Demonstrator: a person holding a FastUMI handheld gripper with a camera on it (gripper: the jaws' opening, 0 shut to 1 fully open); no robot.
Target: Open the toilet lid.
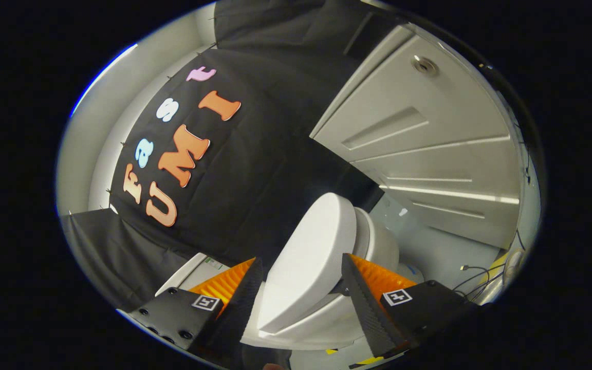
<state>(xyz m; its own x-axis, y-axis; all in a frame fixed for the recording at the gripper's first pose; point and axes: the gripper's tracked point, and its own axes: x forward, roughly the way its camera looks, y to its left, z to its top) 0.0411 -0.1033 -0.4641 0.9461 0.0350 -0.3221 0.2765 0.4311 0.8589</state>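
Lid partway up, not yet fully open.

You have the gripper spread wide, its fingers flanking the toilet lid without pressing on it. The lid lies between them, running toward 1 o'clock, raised off the seat at a slant. By my reading, you must tip it further back, toward the black cloth wall at 11 o'clock.

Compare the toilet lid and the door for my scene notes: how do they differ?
The lid is smooth, rounded and partly raised between the open gripper's fingers; the door is flat, panelled and stands beyond them. The lid carries no hardware; the door has a metal knob. Both are white.
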